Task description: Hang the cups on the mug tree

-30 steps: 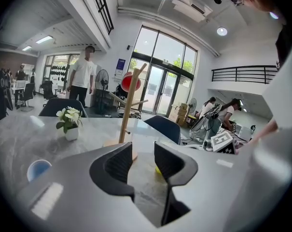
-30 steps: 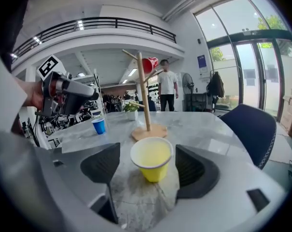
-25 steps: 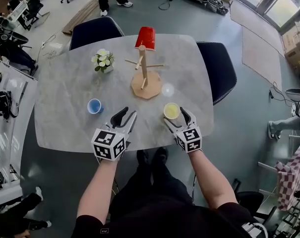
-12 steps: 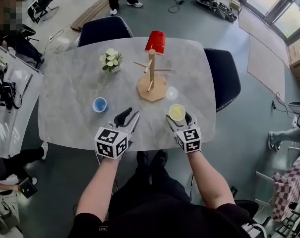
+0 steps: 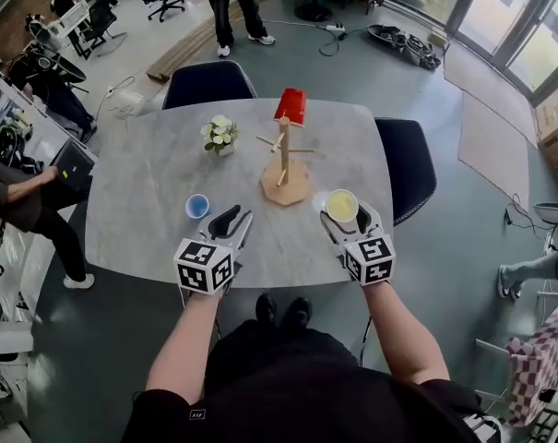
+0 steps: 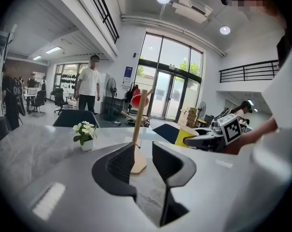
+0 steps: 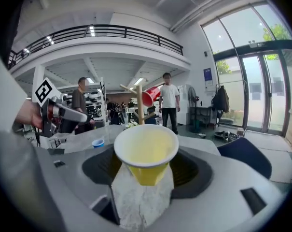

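A wooden mug tree (image 5: pixel 285 166) stands mid-table with a red cup (image 5: pixel 290 106) upside down on its top peg. My right gripper (image 5: pixel 347 218) is shut on a yellow cup (image 5: pixel 342 206), held upright just right of the tree's base; in the right gripper view the yellow cup (image 7: pixel 146 151) fills the gap between the jaws. A small blue cup (image 5: pixel 197 206) sits on the table left of the tree. My left gripper (image 5: pixel 231 224) hovers just right of the blue cup, its jaws closing with nothing between them (image 6: pixel 143 161).
A white pot of flowers (image 5: pixel 221 135) stands at the back left of the grey marble table (image 5: pixel 140 201). Dark chairs (image 5: pixel 207 83) (image 5: pixel 412 164) sit at the far and right sides. A person (image 5: pixel 20 201) is at the left, another stands beyond the table.
My right gripper has carried the yellow cup forward, level with the tree's base. The left gripper's jaws have narrowed slightly. The head view has pulled back.
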Available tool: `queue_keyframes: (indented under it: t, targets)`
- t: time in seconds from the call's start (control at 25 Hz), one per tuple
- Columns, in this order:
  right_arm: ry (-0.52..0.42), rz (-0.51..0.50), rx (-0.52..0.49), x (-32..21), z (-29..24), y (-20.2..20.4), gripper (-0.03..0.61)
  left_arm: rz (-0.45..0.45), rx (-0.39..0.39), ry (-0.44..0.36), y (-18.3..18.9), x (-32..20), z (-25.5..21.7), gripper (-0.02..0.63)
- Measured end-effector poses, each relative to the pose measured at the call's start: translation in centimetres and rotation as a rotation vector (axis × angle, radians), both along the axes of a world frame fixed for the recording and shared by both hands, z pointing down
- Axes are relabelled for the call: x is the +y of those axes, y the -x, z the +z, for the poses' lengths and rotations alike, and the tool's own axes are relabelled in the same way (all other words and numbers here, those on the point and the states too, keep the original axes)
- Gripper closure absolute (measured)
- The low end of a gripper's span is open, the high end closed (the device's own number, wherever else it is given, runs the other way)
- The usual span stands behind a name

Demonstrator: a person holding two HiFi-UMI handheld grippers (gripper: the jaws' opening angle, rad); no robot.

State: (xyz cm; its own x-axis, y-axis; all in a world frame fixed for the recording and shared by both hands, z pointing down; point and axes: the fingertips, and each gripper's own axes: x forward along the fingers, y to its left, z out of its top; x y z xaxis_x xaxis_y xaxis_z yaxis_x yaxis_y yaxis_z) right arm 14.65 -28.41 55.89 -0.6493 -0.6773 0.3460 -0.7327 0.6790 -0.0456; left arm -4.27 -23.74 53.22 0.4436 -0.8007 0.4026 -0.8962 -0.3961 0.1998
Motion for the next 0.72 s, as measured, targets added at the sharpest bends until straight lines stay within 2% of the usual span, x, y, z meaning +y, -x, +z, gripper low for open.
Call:
queue_keyframes:
  t: [0.12,0.32,0.72]
  targets:
    - [-0.013,-0.043,-0.015,0.0,-2.6,0.7,0.264,-0.01,-0.002,-0.035,0.2,-0.8,-1.5,0.491]
    - [-0.044,-0.074,0.029,-1.9,-4.0,2.0,0.265,0.006,0.006,-0.077,0.0,-2.3,-2.8,0.492]
    - [0.049,-0.022,0.146,-6.4,-0.5,3.8,0.265,0.071,0.021,-0.075,2.7,-5.9,-3.2,0.496]
